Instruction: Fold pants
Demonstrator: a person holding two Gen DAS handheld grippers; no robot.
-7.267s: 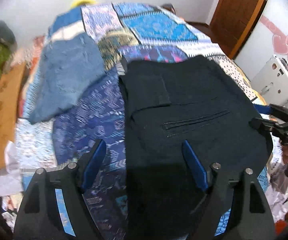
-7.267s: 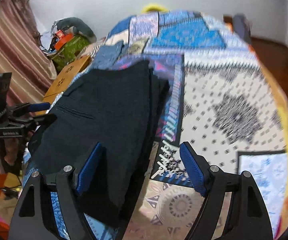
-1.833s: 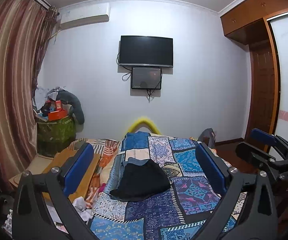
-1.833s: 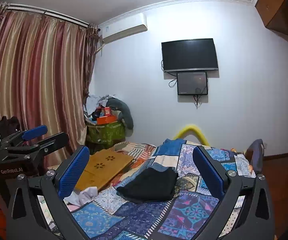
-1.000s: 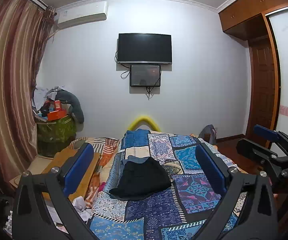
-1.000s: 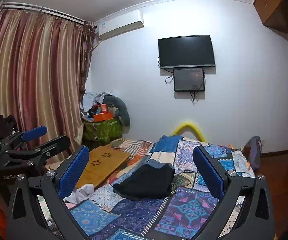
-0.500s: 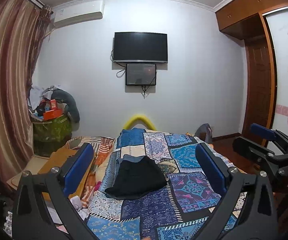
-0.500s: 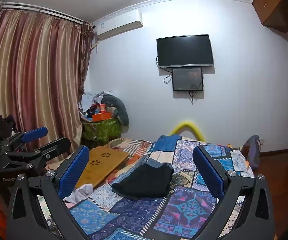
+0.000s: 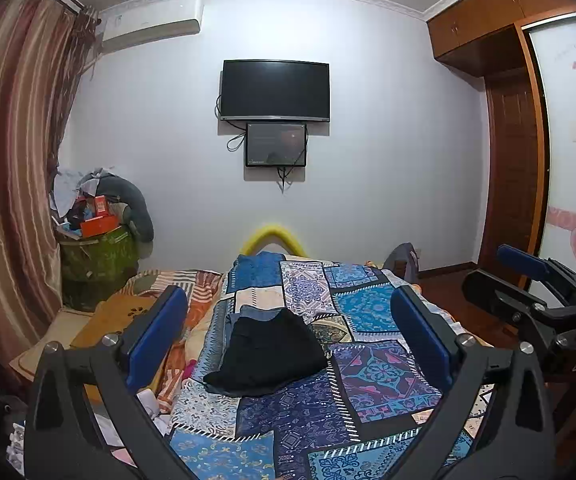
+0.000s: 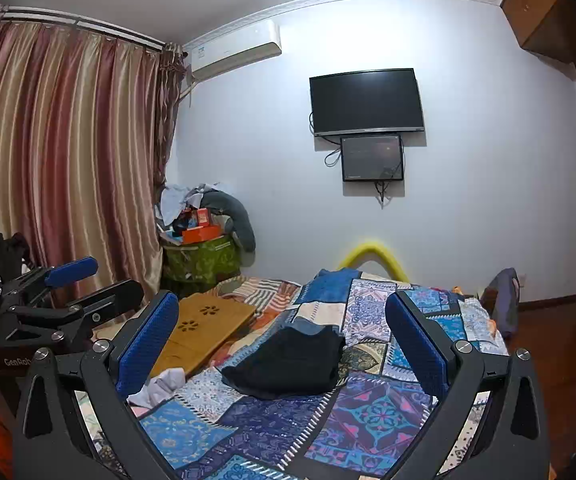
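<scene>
The left claw (image 9: 288,336) is spread wide and holds nothing; the right claw (image 10: 281,340) is likewise wide and empty. Between each pair of fingers, toward 12 o'clock, the folded black pants (image 9: 267,356) lie on the patchwork bed (image 9: 372,376), long axis running roughly 7 to 1 o'clock. A wooden board (image 10: 203,328) lies at 10 o'clock, a television (image 9: 275,90) hangs at 12.
</scene>
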